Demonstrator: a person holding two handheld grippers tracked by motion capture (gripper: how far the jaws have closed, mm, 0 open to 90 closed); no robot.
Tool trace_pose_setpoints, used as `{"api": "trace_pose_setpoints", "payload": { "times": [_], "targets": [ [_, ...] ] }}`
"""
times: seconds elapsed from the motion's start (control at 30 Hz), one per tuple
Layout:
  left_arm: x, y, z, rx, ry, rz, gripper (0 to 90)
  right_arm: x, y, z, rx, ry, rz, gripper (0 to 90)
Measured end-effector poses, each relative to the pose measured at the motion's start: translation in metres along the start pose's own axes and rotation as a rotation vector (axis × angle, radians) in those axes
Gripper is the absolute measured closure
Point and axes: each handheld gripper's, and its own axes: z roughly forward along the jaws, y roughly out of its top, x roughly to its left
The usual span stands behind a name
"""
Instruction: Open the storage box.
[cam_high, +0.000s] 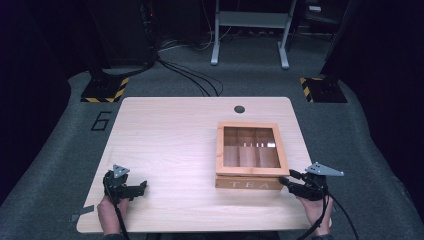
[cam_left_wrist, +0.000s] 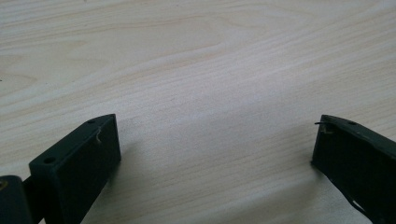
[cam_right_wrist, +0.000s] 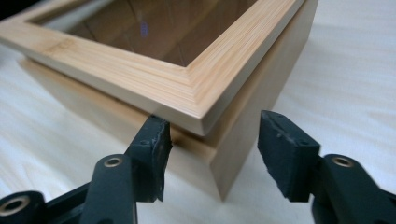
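Surface: I see a pale rectangular wooden table (cam_high: 170, 150) with rounded corners and a small dark round hole (cam_high: 239, 109) near the middle of its far edge.
Room: I am looking at grey carpet (cam_high: 55, 150) around the table, a black figure "6" (cam_high: 101, 121) marked on it off the far left corner, black stands on yellow-and-black striped base plates (cam_high: 105, 89) beyond both far corners, black cables (cam_high: 190, 75) running across the floor, and a grey metal frame (cam_high: 250, 30) at the back. The rest of the room is dark.
Container: a square bamboo box with a glass-windowed lid (cam_high: 249, 155) sits on the right half of the table, close to the near edge; its near wall reads "TEA". The lid lies closed.
Contents: through the glass I make out wooden dividers forming compartments; I cannot tell whether anything lies in them.
Left gripper: the black two-jaw left gripper (cam_high: 142, 186) rests near the near left corner, held by the person's left hand (cam_high: 111, 210). In the left gripper view (cam_left_wrist: 217, 144) I see its jaws spread wide over bare wood, holding nothing.
Right gripper: the black two-jaw right gripper (cam_high: 284, 181) sits at the box's near right corner, held by the right hand (cam_high: 316, 207). In the right gripper view (cam_right_wrist: 212, 147) the jaws stand apart, straddling that corner just under the lid's rim; whether the left jaw touches the box I cannot tell.
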Motion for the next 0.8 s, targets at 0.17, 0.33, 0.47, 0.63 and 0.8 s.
{"api": "trace_pose_setpoints", "payload": {
  "times": [0.17, 0.33, 0.47, 0.63, 0.8],
  "targets": [
    [0.000, 0.000, 0.000, 0.001, 0.000, 0.001, 0.7, 0.000, -0.016, 0.006, 0.060, 0.012, -0.001, 38.3],
    [0.000, 0.000, 0.000, 0.001, 0.000, 0.001, 0.7, -0.005, -0.034, 0.013, 0.102, -0.007, 0.010, 31.1],
    [0.000, 0.000, 0.000, 0.001, 0.000, 0.000, 0.7, -0.008, -0.043, 0.017, 0.135, -0.047, -0.008, 24.4],
    [0.000, 0.000, 0.000, 0.001, 0.000, 0.001, 0.7, -0.008, -0.049, 0.020, 0.149, -0.099, -0.056, 16.2],
    [0.000, 0.000, 0.000, 0.002, 0.001, 0.002, 0.7, -0.009, -0.052, 0.021, 0.141, -0.131, -0.096, 14.6]
  ]
}}
